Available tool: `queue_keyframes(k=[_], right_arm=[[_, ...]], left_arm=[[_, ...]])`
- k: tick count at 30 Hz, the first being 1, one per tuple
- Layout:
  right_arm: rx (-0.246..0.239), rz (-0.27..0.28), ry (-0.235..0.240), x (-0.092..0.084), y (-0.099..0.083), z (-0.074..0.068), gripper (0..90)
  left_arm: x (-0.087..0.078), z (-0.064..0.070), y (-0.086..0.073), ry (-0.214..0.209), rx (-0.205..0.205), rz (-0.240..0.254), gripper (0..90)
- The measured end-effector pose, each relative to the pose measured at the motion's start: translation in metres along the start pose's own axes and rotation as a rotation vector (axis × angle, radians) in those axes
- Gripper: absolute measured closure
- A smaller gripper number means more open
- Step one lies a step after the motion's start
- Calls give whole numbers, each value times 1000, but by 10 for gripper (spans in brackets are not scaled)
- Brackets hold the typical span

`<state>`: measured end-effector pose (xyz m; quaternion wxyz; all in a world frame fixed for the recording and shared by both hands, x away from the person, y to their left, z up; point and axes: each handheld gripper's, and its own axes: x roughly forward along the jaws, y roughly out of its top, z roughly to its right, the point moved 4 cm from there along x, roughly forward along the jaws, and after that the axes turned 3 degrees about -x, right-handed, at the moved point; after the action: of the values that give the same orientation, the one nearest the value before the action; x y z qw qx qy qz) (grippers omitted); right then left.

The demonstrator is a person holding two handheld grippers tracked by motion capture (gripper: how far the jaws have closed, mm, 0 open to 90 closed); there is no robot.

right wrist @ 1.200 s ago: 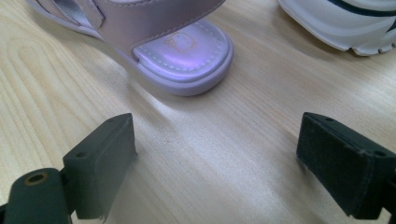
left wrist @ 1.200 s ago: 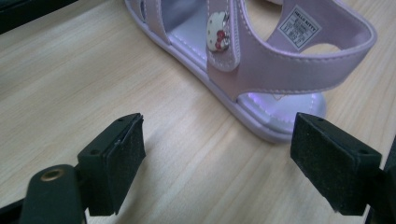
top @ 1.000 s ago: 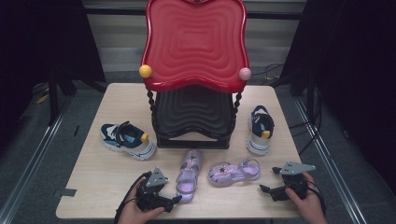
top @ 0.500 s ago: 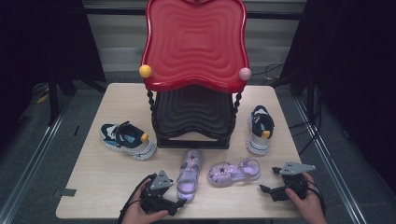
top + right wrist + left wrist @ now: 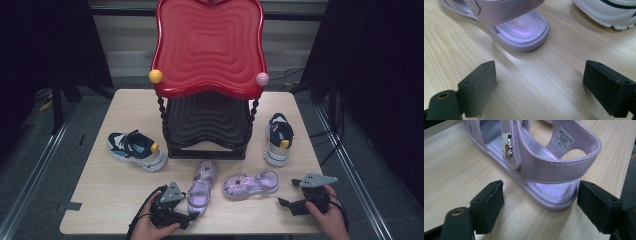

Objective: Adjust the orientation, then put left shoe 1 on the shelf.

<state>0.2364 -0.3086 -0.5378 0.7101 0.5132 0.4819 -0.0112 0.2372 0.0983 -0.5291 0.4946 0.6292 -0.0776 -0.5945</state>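
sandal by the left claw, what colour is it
Pale lilac sandal, with a shiny purple insole and a white label inside the heel strap; the left gripper view shows it best.

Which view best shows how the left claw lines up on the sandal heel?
The left gripper view: the sandal's heel sits between the open left claw, pads not touching. The high view shows that claw at the sandal's near end, small.

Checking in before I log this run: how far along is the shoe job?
Nothing looks done: both sneakers and both purple sandals lie on the table, the rack empty. In hand: the left gripper, jaws just closing, brackets the near sandal's heel without pressing. The right gripper is open short of the other sandal. All lifting remains.
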Motion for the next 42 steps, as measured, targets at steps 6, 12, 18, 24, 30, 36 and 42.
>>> queue_keyframes(k=[6, 12, 18, 24, 30, 36, 42], right_arm=[[0, 0, 0, 0, 0, 0, 113], [-1, 0, 0, 0, 0, 0, 113], [-1, 1, 2, 0, 0, 0, 113], [-1, 0, 1, 0, 0, 0, 113], [-1, 0, 1, 0, 0, 0, 113], [-1, 0, 2, 0, 0, 0, 113], [-2, 1, 1, 0, 0, 0, 113]], left_arm=[[-6, -7, -3, 19, -19, 2, 206], [-12, -14, -7, 34, -31, 6, 203], [-18, -21, -9, 62, -25, 11, 206], [-23, -29, -13, 67, -35, 26, 239], [-28, -35, -15, 79, -55, 33, 270], [-29, -31, -18, 77, 4, 24, 227], [-26, -29, -11, 82, 2, 44, 188]])
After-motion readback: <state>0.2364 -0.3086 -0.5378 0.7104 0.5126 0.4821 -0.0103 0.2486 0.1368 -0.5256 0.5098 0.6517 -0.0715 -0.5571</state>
